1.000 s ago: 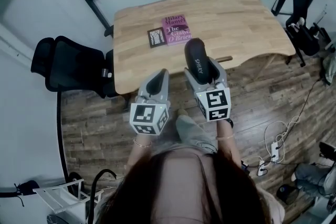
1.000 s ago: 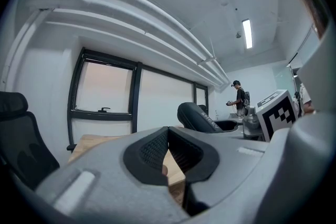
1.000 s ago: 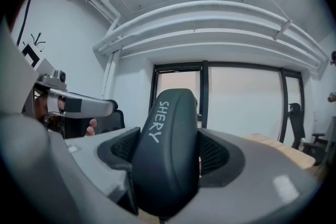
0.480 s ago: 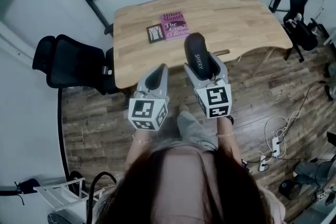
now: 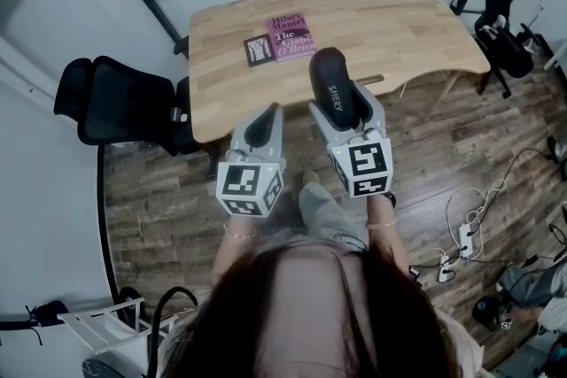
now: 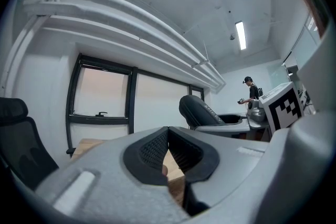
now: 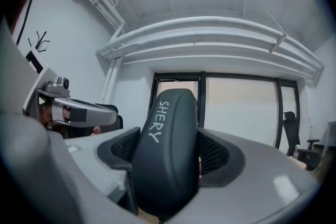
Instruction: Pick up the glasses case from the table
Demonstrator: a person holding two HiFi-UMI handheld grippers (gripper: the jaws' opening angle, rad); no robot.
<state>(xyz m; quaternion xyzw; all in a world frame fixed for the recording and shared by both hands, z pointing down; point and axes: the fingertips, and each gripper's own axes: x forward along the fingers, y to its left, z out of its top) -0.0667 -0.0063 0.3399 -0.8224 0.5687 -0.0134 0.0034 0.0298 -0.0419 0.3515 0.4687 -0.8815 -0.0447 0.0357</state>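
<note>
We've got the case (image 5: 330, 84) in the right tongs (image 5: 344, 112). Both black pads press its sides, and the rounded end with the white "SHERY" lettering sticks out past the tips. In the right gripper view the case stands upright between the jaws and fills the gap from pad to pad, with a black-framed window behind it. From the left gripper view we see it riding in those tongs just to the right, and no part of it rests on the table (image 5: 399, 31).

The left tongs (image 5: 257, 130) sit just beside the right pair, level with them, tips pointing the same way. Their pads meet at the tip, and we see nothing between them, only a sliver of wooden tabletop through the small gap lower down.

Ahead of both pairs of tips, well apart from them, a pink book (image 5: 292, 35) lies flat on the table, and a small dark card (image 5: 260, 50) touches its left edge. Off to the left of the left tongs stands a black chair (image 5: 115, 106). To the right of the right tongs, white cables (image 5: 461, 239) lie on the wooden floor. Far off past the right tongs, a person (image 6: 252, 93) stands in the room.
</note>
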